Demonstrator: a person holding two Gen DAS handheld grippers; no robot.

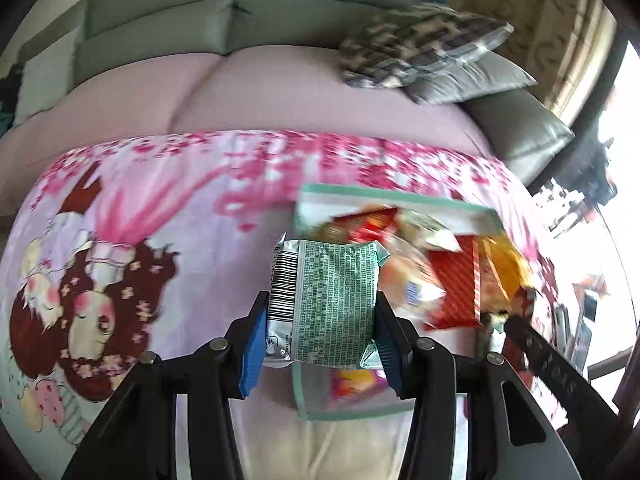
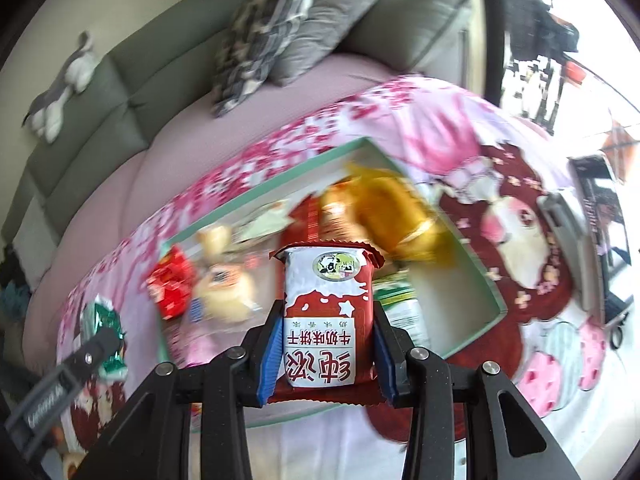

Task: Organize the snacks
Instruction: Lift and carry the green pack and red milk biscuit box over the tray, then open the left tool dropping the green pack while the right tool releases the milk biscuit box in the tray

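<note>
My left gripper (image 1: 322, 332) is shut on a green-and-silver snack packet (image 1: 326, 300), held above the near end of a mint-rimmed white tray (image 1: 384, 196). The tray holds several snacks: a red packet (image 1: 456, 284), an orange one (image 1: 504, 268) and a bun (image 1: 404, 276). My right gripper (image 2: 326, 348) is shut on a red-and-white milk biscuit packet (image 2: 328, 316), held over the same tray (image 2: 476, 276). The left gripper with its green packet (image 2: 102, 332) shows at the lower left of the right wrist view. The right gripper's finger (image 1: 536, 348) shows in the left wrist view.
The tray lies on a pink cartoon-print blanket (image 1: 160, 208) over a bed or couch. Grey cushions (image 1: 240, 20) and patterned pillows (image 1: 416, 48) lie behind. A stuffed toy (image 2: 60, 88) sits on the cushions. A dark device (image 2: 596, 216) lies on the blanket to the right.
</note>
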